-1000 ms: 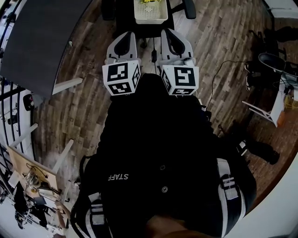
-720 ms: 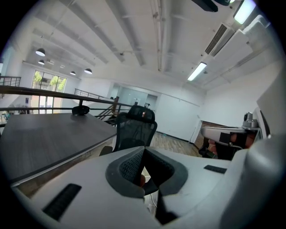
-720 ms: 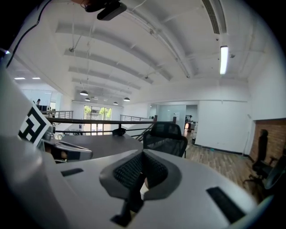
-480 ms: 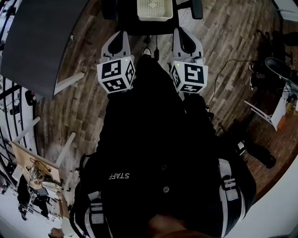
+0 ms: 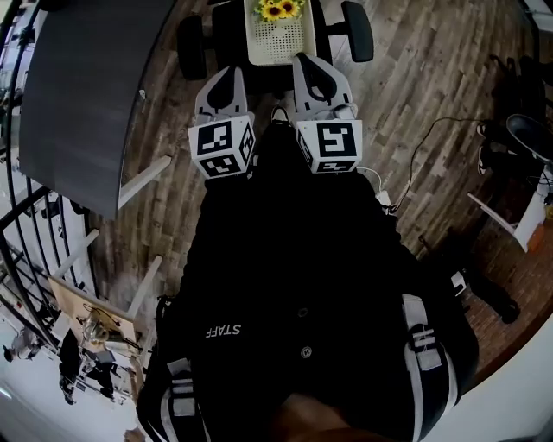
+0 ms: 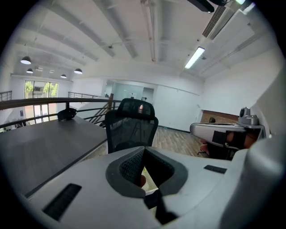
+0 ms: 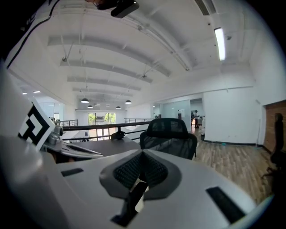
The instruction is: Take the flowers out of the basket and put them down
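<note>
A cream perforated basket point(image 5: 278, 41) stands on the seat of a black office chair at the top of the head view. Yellow sunflowers point(image 5: 278, 10) show at its far end. My left gripper point(image 5: 226, 79) and right gripper point(image 5: 311, 67) hang side by side just short of the basket's near edge, above the floor. Neither touches it. In the left gripper view the left gripper point(image 6: 144, 151) has its jaws together with nothing held. The right gripper point(image 7: 143, 154) is shut and empty too. Both gripper views look level at the chair's mesh backrest point(image 6: 132, 124) point(image 7: 170, 134).
A dark grey table point(image 5: 82, 95) point(image 6: 40, 152) lies to the left, with a railing beyond it. Chair wheels point(image 5: 357, 30) flank the basket. A cable point(image 5: 415, 151) runs over the wooden floor at right, near more furniture point(image 5: 518, 138).
The head view has tipped forward, so the basket and its sunflowers now show more fully. Both grippers have drawn closer together near the basket's front edge and stay shut.
</note>
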A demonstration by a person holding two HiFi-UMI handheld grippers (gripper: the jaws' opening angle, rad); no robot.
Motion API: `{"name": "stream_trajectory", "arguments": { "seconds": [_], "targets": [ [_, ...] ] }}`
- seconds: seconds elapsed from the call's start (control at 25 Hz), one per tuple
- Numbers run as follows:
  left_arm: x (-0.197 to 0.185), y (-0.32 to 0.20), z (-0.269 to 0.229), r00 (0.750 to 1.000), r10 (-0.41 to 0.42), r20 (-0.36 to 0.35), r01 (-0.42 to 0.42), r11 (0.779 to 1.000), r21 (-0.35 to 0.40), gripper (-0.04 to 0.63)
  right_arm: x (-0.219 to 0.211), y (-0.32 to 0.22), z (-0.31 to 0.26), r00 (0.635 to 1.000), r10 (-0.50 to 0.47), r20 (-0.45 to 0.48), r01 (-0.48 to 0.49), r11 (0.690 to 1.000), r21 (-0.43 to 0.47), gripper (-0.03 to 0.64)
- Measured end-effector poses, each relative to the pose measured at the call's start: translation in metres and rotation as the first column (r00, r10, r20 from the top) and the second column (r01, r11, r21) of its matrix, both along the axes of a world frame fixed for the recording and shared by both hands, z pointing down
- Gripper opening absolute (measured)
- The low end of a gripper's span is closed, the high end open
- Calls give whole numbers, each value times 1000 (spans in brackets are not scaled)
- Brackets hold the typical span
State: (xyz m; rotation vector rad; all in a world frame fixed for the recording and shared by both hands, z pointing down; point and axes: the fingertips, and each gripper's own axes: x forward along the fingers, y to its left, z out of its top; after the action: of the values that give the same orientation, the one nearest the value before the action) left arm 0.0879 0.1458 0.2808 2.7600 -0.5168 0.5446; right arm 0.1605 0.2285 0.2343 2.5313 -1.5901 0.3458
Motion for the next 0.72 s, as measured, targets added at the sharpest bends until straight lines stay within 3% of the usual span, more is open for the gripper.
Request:
{"name": "stream_trajectory", "arguments": {
  "seconds": [0.32,0.72],
  "targets": [
    [41,-23,60,997,-23,72,25,999,-25,-3,44,-31,71,999,-48,16,49,994,-102,12],
    [99,-64,172,993,25,113,-15,996,-89,-3,94,-85,194,994,36,106,-18,987,-162,12]
  ]
}}
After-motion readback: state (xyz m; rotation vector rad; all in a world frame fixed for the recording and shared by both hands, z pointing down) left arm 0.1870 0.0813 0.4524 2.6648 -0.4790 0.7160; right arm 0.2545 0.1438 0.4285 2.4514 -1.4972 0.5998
